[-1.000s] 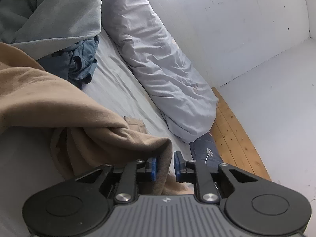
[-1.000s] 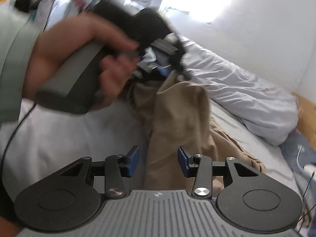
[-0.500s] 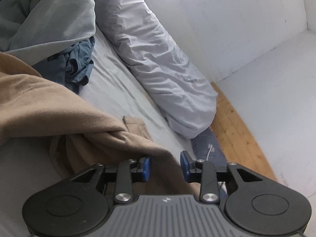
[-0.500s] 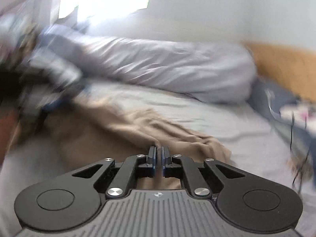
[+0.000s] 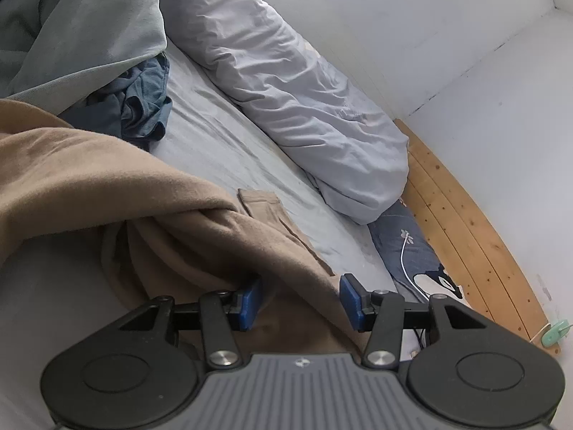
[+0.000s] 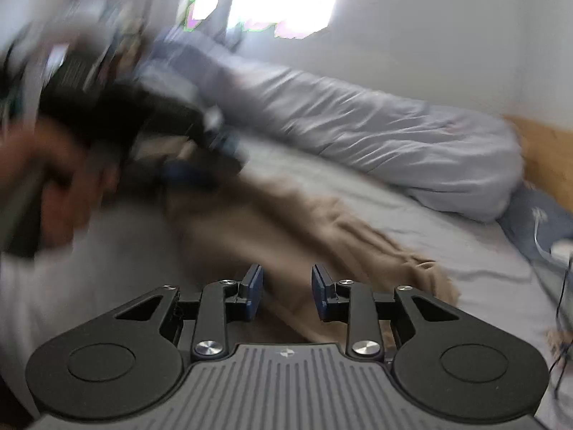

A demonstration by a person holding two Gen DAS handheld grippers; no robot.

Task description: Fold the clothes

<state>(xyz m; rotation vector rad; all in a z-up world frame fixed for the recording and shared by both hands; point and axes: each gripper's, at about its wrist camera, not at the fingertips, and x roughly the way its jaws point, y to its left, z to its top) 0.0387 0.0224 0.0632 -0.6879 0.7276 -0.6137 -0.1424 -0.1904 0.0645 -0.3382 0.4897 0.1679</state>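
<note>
My left gripper (image 5: 300, 301) is low over the bed, its jaws opening. A thick fold of the tan garment (image 5: 107, 175) runs between the blue pads (image 5: 252, 299); the cloth bunches against the left-hand pad, while the right-hand pad stands apart from it, so I read no grip there. Ahead of these jaws the tan cloth spreads away to the left, with a flat cuffed end (image 5: 263, 202) lying on the pale sheet (image 5: 222, 136) just beyond the fold. Farther ahead and to the left sits a crumpled blue garment (image 5: 143, 104), and above it a grey-green piece of clothing (image 5: 71, 25). A long white pillow (image 5: 297, 100) lies ahead to the right, along the wall.

My right gripper (image 6: 285, 292) is also opening, and its pads press on nothing; the tan garment (image 6: 304, 222) lies on the sheet (image 6: 447, 243) right under and beyond the gap. This view is blurred. Ahead to the left I make out a hand (image 6: 53, 186) on the other gripper's handle, over the far end of the tan cloth.
</note>
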